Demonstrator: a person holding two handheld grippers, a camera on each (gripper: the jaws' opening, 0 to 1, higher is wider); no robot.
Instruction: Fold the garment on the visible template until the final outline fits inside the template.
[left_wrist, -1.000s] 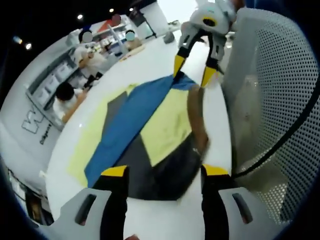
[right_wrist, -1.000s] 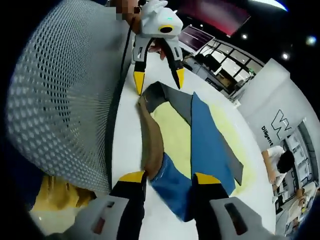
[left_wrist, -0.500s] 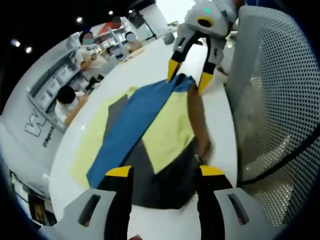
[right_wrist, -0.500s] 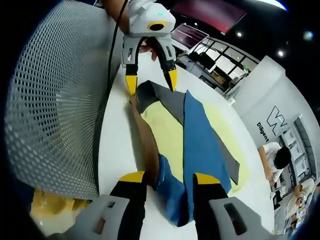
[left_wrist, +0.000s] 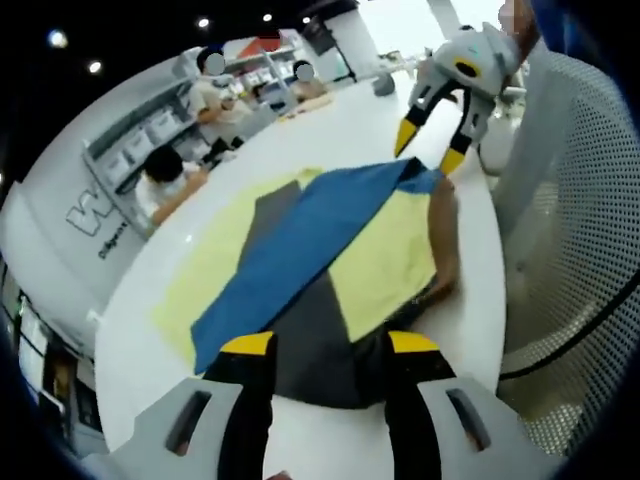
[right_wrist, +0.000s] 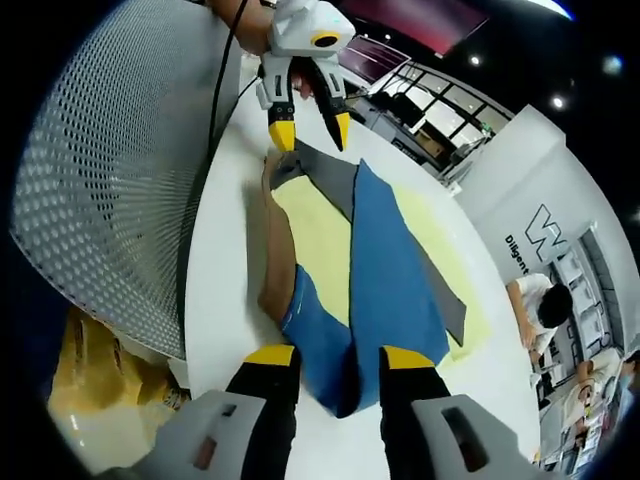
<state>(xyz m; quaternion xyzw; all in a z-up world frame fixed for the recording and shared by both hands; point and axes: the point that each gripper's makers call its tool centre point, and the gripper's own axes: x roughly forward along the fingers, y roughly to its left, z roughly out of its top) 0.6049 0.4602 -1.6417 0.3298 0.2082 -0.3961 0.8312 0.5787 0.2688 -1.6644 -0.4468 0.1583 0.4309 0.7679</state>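
Garment (left_wrist: 300, 235), a flat piece with blue, dark grey and brown panels, lies spread across a pale yellow template (left_wrist: 215, 270) on a white tabletop (left_wrist: 150, 340); a blue band runs diagonally over the grey, and a brown strip edges the side nearest a white mesh chair back (left_wrist: 570, 220); the cloth spills past the yellow at both ends. It looks thin, soft and light, likely to drape and slide, so pinching a corner or hem seems best. Left tongs (left_wrist: 320, 343) are spread wide, holding nothing, poised over the grey end (left_wrist: 320, 360). Right tongs (right_wrist: 335, 355) are likewise wide apart and empty, straddling the blue corner (right_wrist: 325, 365) at the opposite end.
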